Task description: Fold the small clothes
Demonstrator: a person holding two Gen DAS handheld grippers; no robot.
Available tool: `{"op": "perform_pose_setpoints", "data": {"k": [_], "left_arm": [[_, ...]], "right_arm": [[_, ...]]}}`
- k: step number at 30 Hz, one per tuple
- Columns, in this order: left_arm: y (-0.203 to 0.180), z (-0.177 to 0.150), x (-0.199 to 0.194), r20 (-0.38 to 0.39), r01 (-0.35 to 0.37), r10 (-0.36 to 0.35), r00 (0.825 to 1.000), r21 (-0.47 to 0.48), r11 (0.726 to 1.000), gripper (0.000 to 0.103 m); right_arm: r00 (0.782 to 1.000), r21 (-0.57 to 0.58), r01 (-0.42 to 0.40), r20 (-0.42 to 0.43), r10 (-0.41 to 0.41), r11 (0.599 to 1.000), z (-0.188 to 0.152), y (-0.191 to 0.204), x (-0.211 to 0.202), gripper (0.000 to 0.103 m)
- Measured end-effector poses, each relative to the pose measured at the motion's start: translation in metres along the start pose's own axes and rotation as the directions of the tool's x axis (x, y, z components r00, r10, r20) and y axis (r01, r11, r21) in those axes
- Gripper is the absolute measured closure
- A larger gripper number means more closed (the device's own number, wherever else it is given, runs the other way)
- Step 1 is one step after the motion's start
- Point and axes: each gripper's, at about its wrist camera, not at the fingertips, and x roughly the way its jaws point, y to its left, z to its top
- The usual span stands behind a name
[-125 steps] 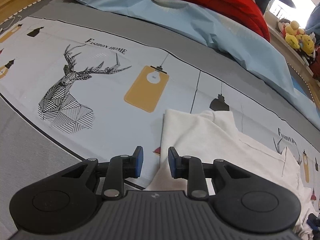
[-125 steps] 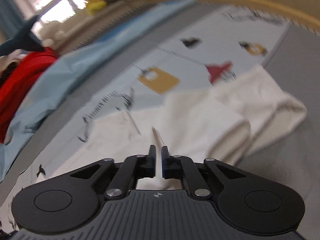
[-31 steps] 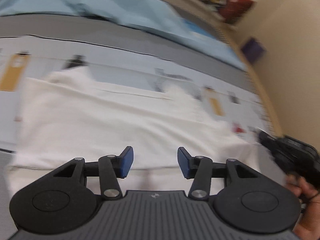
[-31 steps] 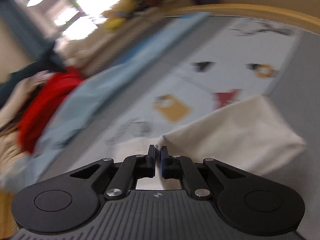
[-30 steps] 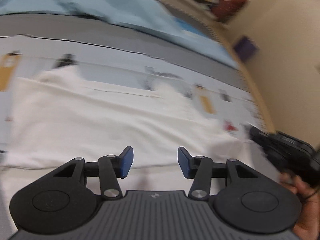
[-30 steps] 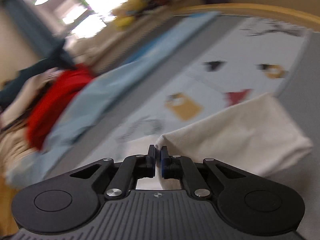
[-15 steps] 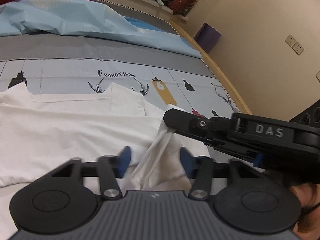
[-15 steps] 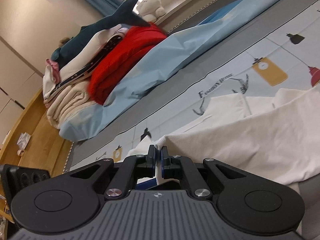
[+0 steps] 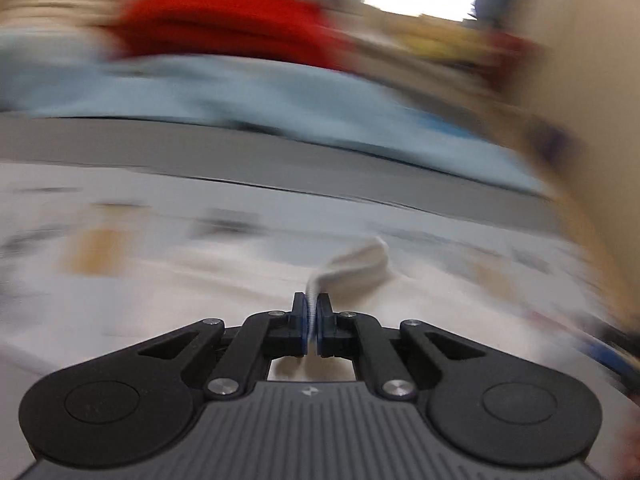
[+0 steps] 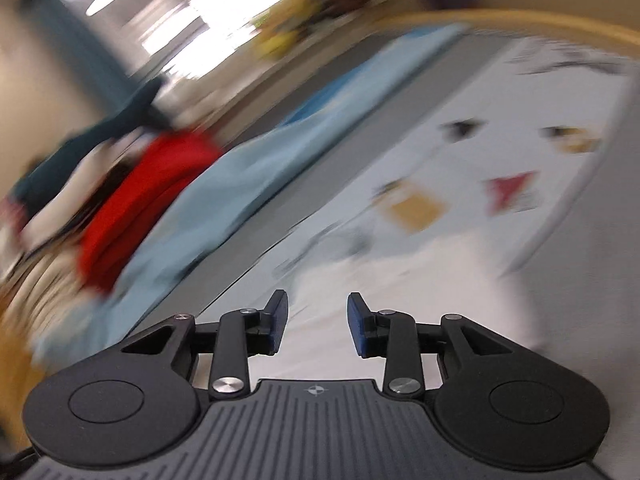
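Both views are blurred by motion. In the left wrist view my left gripper (image 9: 311, 312) is shut on a fold of the white garment (image 9: 352, 268), which rises from between the pads; the rest of the white cloth (image 9: 200, 280) spreads below on the bed. In the right wrist view my right gripper (image 10: 317, 320) is open and empty, its blue pads (image 10: 359, 328) apart above the white garment (image 10: 460, 272) lying on the printed sheet (image 10: 520, 148).
A light blue sheet (image 9: 240, 84) and a red quilt (image 9: 224, 20) lie at the back of the bed; they also show in the right wrist view, the red quilt (image 10: 140, 200) at the left. A wooden bed edge (image 10: 520, 20) curves along the far right.
The right gripper has let go of the white cloth and opened. The left gripper has shut on a fold of it. Both are moving fast.
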Motion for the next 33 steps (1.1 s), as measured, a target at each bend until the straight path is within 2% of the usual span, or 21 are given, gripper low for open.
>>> {"op": "perform_pose_setpoints", "data": {"k": [1,2,4,6,8,12,14,15,16,18,20,23,28,33], "left_arm": [[0.016,0.003,0.001,0.004,-0.096,0.097,0.995,-0.034,0.995,0.099],[0.034,0.005,0.002,-0.004,-0.156,0.156,0.988,-0.085,0.984,0.099],[0.054,0.006,0.005,-0.041,-0.144,0.139,0.989,-0.153,0.978,0.099],[0.056,0.006,0.006,-0.049,-0.138,0.133,0.99,-0.136,0.981,0.099],[0.054,0.005,0.007,-0.048,-0.14,0.136,0.99,-0.11,0.984,0.099],[0.063,0.002,0.011,-0.061,-0.143,0.136,0.989,-0.141,0.98,0.099],[0.069,0.0,0.014,-0.085,-0.156,0.144,0.986,-0.157,0.975,0.097],[0.073,0.0,0.013,-0.095,-0.177,0.163,0.982,-0.169,0.97,0.093],[0.077,0.001,0.01,-0.089,-0.206,0.192,0.977,-0.178,0.962,0.084],[0.084,0.004,0.003,-0.056,-0.247,0.24,0.969,-0.192,0.95,0.076],[0.088,0.006,-0.001,-0.043,-0.248,0.244,0.969,-0.208,0.946,0.076],[0.093,0.007,-0.002,-0.046,-0.238,0.233,0.971,-0.226,0.945,0.075],[0.095,0.007,0.0,-0.057,-0.22,0.213,0.975,-0.229,0.948,0.075],[0.091,0.005,0.002,-0.061,-0.203,0.194,0.979,-0.221,0.954,0.075]], "right_arm": [[0.999,0.028,0.05,0.018,-0.05,0.998,0.003,-0.008,-0.002,0.068],[0.995,0.051,0.094,0.027,-0.095,0.994,0.005,-0.016,-0.003,0.068],[0.989,0.085,0.143,0.029,-0.146,0.986,0.007,-0.026,-0.003,0.068],[0.986,0.099,0.167,0.01,-0.169,0.981,0.006,-0.031,-0.001,0.068],[0.986,0.099,0.165,-0.009,-0.165,0.981,0.003,-0.029,0.003,0.068],[0.987,0.078,0.153,-0.059,-0.149,0.985,-0.01,-0.02,0.011,0.068],[0.986,0.073,0.137,-0.108,-0.129,0.988,-0.018,-0.017,0.019,0.068],[0.984,0.071,0.129,-0.135,-0.118,0.989,-0.022,-0.016,0.024,0.068],[0.979,0.076,0.12,-0.171,-0.106,0.99,-0.028,-0.016,0.03,0.068],[0.968,0.091,0.118,-0.231,-0.094,0.989,-0.042,-0.015,0.038,0.068],[0.949,0.112,0.119,-0.306,-0.079,0.987,-0.057,-0.016,0.049,0.068],[0.927,0.144,0.146,-0.367,-0.084,0.979,-0.074,-0.019,0.061,0.066],[0.92,0.186,0.213,-0.369,-0.133,0.959,-0.081,-0.031,0.072,0.063],[0.938,0.271,0.23,-0.318,-0.139,0.935,-0.072,-0.045,0.076,0.061]]}}
